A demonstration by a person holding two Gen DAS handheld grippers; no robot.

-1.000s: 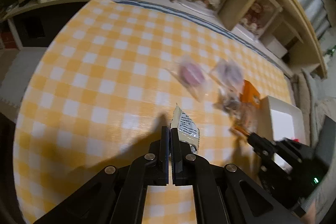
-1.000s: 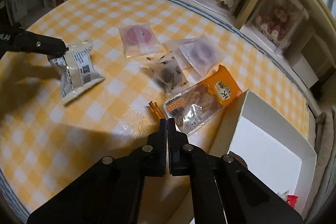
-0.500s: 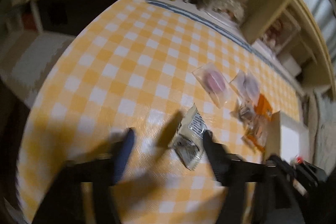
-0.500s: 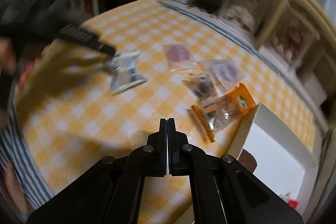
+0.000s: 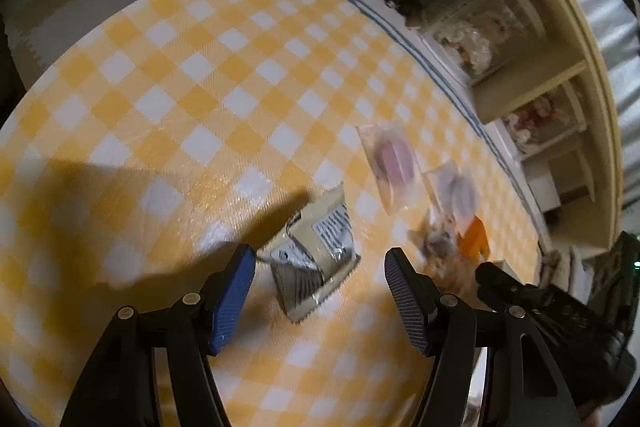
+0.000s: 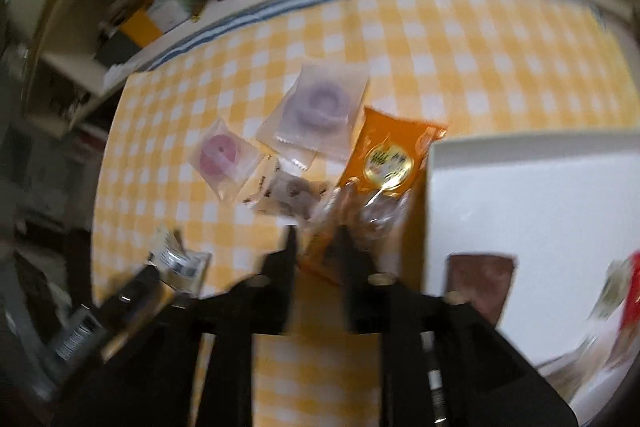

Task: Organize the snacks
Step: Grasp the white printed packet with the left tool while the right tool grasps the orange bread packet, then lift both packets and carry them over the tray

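My left gripper [image 5: 320, 261] is open, its blue-padded fingers either side of a silver and beige snack packet [image 5: 316, 259] lying on the yellow checked tablecloth [image 5: 180, 99]. My right gripper [image 6: 316, 235] is open, just above the near end of an orange nut packet [image 6: 384, 167]. A pink-disc sachet [image 6: 222, 157], a purple-disc sachet [image 6: 316, 109] and a dark-cookie sachet [image 6: 286, 195] lie beyond it. The white box [image 6: 540, 195] sits to the right with some snacks inside. The silver packet also shows in the right wrist view [image 6: 180, 263].
Wooden shelves [image 5: 532, 79] with clear containers and boxes line the far edge of the table. The right gripper's body [image 5: 560, 311] reaches in at the lower right of the left wrist view. The table edge drops off at the left.
My left gripper has opened and let go of the silver packet, which now lies on the cloth. My right gripper has opened and swung over toward the orange packet and box.
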